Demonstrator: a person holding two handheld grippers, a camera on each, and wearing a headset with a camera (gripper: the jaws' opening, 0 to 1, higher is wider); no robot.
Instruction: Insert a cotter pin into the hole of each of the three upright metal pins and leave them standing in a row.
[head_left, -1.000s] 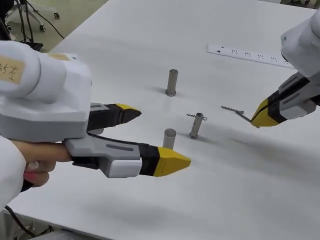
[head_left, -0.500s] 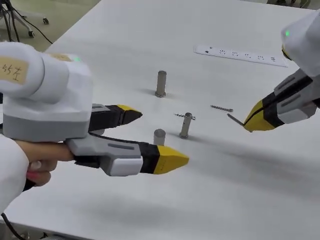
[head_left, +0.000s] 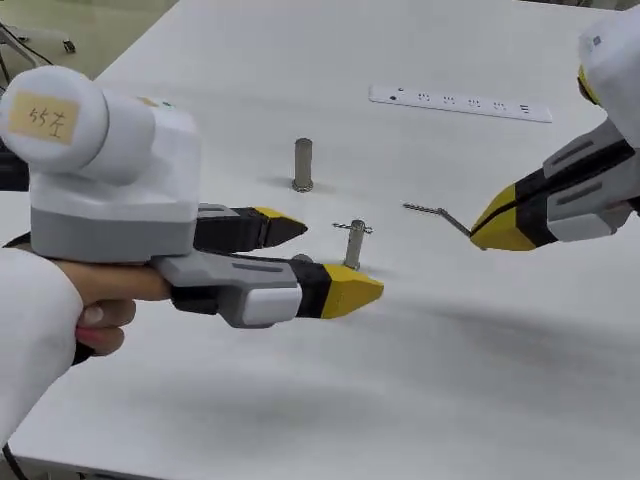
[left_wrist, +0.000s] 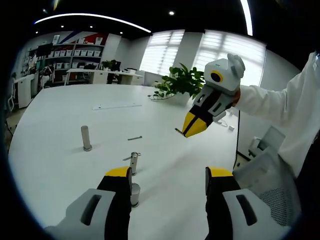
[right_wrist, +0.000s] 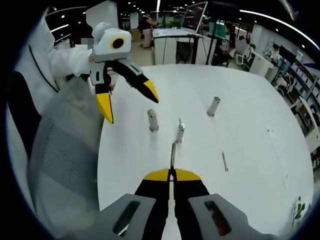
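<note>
The right gripper is held above the white table with its jaws pressed together on a cotter pin — the thin wire sticks out past the yellow tips and slants down toward the table. A loose cotter pin lies flat on the table just beyond it, its end close to the held wire; whether they touch cannot be told.

The left gripper is held low over the table with its jaws spread apart and nothing gripped. In the left gripper view the near metal pin stands upright just beside one jaw. Just beyond it stands the middle metal pin, with a fitted cotter pin passed crosswise through its top. The far metal pin stands upright farther back — well apart from both grippers. A power strip lies near the table's far edge.
</note>
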